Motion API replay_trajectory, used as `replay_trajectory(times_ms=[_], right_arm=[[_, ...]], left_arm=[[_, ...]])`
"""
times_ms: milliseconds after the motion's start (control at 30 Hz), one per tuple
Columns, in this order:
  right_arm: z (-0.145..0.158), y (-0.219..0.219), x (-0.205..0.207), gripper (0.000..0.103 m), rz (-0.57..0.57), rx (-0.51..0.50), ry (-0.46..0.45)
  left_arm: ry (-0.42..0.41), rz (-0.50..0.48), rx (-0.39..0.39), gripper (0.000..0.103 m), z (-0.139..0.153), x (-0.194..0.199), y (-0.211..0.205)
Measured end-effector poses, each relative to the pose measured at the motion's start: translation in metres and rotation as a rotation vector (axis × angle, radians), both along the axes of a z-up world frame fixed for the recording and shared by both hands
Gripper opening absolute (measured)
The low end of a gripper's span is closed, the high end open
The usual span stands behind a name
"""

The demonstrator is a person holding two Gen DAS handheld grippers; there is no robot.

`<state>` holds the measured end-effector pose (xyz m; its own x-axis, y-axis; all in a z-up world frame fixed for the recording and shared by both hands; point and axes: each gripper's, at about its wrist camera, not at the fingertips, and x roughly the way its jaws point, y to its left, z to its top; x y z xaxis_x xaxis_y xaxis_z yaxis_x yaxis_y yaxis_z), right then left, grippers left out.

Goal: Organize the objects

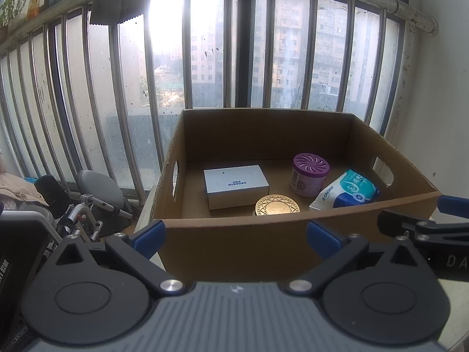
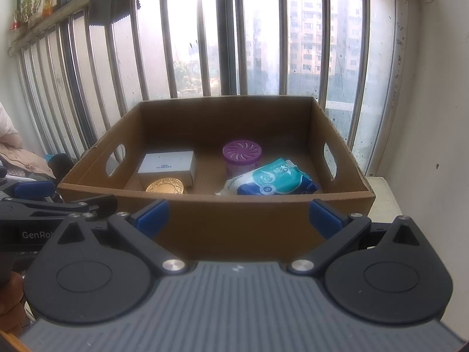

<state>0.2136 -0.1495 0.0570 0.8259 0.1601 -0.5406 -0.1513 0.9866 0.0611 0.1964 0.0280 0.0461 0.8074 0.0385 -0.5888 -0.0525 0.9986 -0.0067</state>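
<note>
A brown cardboard box (image 1: 234, 234) (image 2: 234, 223) with handle cut-outs stands in front of a barred window. Inside it lie a white carton (image 1: 236, 184) (image 2: 167, 165), a gold round tin lid (image 1: 277, 205) (image 2: 165, 187), a purple-lidded jar (image 1: 310, 173) (image 2: 241, 155) and a blue-and-teal wipes pack (image 1: 348, 190) (image 2: 272, 182). My left gripper (image 1: 236, 239) hangs open just short of the box's near wall, nothing between its blue pads. My right gripper (image 2: 237, 215) is open too, empty, at the same near wall. Each gripper shows at the edge of the other's view.
Window bars (image 1: 187, 58) rise right behind the box. A white wall (image 2: 433, 117) closes the right side. A folded wheelchair (image 1: 93, 205) and bedding sit to the left. The box rests on a white ledge (image 2: 384, 199). A hand (image 2: 10, 302) shows at lower left.
</note>
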Motion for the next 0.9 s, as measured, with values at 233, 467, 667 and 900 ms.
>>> replay_trajectory(times_ms=[233, 467, 667, 900], right_arm=[[-0.0011, -0.0007, -0.0004, 0.102, -0.002, 0.002, 0.002], [-0.0017, -0.0013, -0.0004, 0.102, -0.003, 0.002, 0.003], [-0.0034, -0.0031, -0.0016, 0.102, -0.004, 0.005, 0.005], [-0.0033, -0.0032, -0.0014, 0.102, -0.004, 0.006, 0.006]], left_arm=[[0.001, 0.002, -0.001, 0.103, -0.0006, 0.0000, -0.0008], [0.003, 0.005, -0.001, 0.103, -0.0012, -0.0005, -0.0019], [0.006, 0.008, -0.002, 0.103, -0.0024, -0.0015, -0.0040], [0.007, 0.006, -0.003, 0.103, -0.0022, -0.0013, -0.0027]])
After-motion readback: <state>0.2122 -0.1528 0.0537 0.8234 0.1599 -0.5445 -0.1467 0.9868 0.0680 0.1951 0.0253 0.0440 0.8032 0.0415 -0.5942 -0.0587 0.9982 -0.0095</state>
